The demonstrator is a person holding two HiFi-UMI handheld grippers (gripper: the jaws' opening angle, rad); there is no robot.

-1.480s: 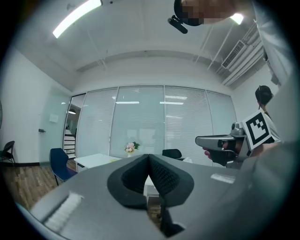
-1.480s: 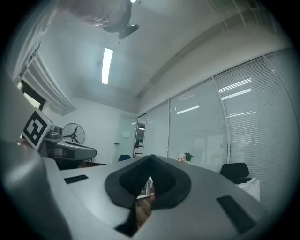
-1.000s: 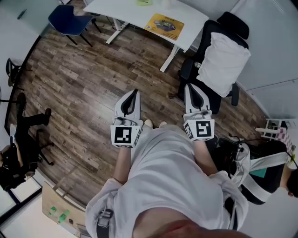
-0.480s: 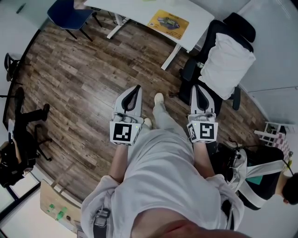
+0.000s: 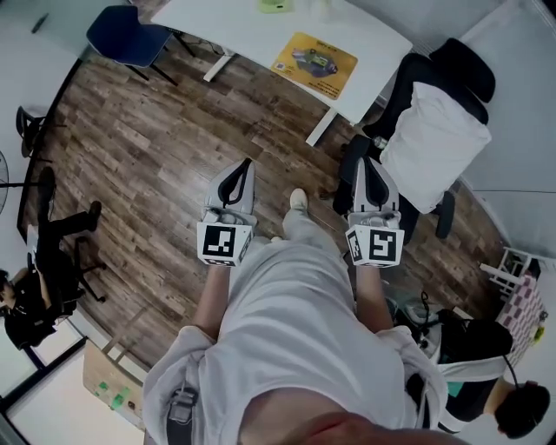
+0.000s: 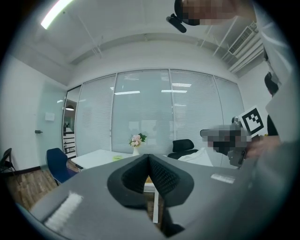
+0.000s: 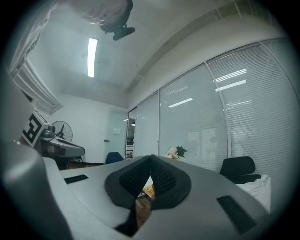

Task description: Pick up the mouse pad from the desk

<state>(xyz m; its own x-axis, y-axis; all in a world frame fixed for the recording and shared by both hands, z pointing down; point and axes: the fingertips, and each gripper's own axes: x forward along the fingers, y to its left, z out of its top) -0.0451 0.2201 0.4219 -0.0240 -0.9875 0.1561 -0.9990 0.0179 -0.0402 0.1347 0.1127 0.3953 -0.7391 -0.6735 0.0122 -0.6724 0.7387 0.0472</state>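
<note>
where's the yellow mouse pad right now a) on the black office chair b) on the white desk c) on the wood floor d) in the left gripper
B: the yellow mouse pad lies flat on the white desk, near the end closest to the black office chair.

Pad [image 5: 314, 64] lies on the surface [image 5: 226, 24], ahead of left gripper [image 5: 246, 165] and right gripper [image 5: 364, 163]; chair [image 5: 465, 65] ahead-right of the right gripper.
</note>
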